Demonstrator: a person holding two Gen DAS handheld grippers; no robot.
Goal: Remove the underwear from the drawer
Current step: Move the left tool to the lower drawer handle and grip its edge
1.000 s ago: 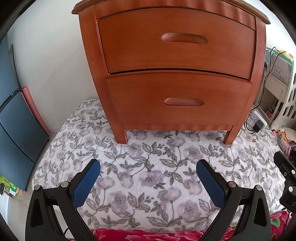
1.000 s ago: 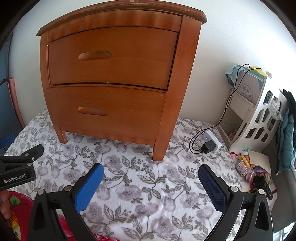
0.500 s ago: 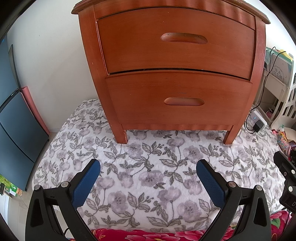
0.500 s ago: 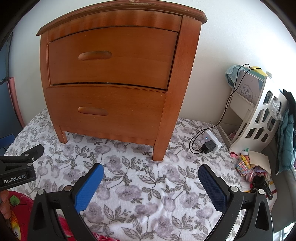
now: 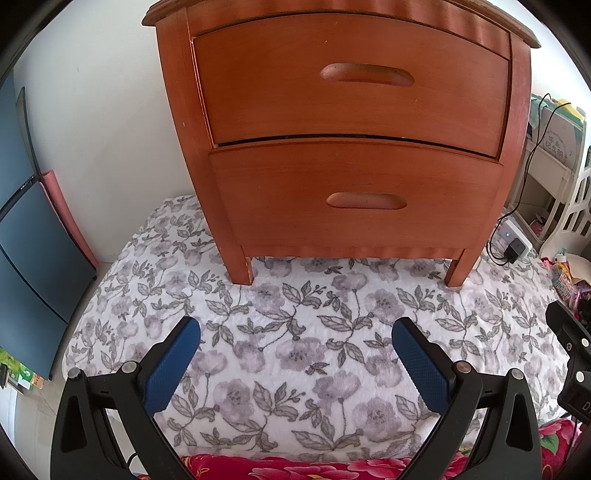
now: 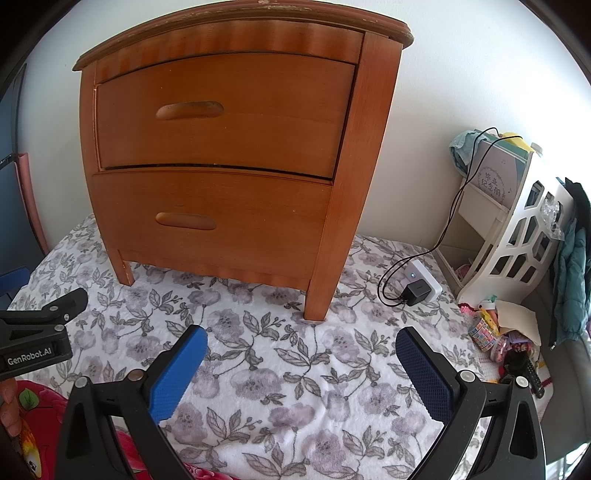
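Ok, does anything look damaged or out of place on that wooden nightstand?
Slightly. The orange-brown wooden nightstand's top edge has chipped, worn finish along its rim. The gap between its upper drawer and lower drawer looks uneven, wider toward the right. Both drawers are shut.

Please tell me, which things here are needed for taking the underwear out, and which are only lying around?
Needed: nightstand, upper drawer, lower drawer, left gripper, right gripper. No underwear is visible.

Lying around: power strip with charger, white shelf, floral blanket.
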